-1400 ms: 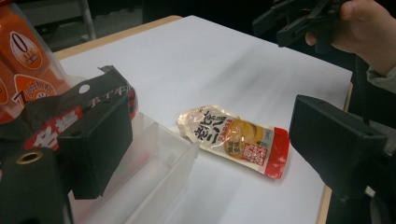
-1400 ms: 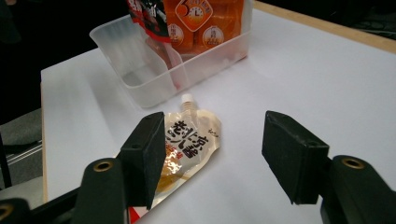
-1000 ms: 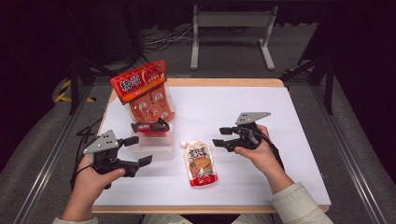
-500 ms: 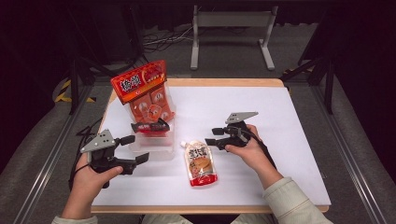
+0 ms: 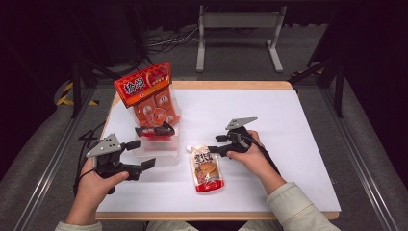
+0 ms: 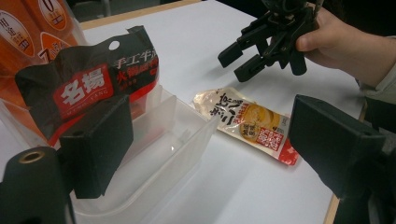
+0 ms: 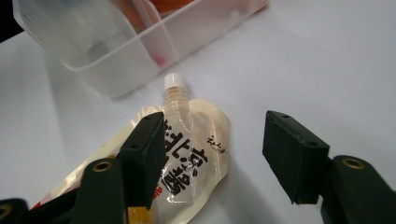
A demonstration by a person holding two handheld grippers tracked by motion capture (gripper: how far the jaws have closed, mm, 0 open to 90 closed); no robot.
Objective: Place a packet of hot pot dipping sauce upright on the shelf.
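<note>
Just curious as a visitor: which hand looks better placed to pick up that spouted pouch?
Probably the right. The right gripper hangs open just over the spouted pouch, while the left gripper sits open by the clear bin.

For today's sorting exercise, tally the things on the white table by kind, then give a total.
Food packets: 3 (orange bag, black-and-red packet, spouted pouch)
Clear plastic bins: 1
Hand-held grippers: 2 (left, right)
Total: 6
</note>
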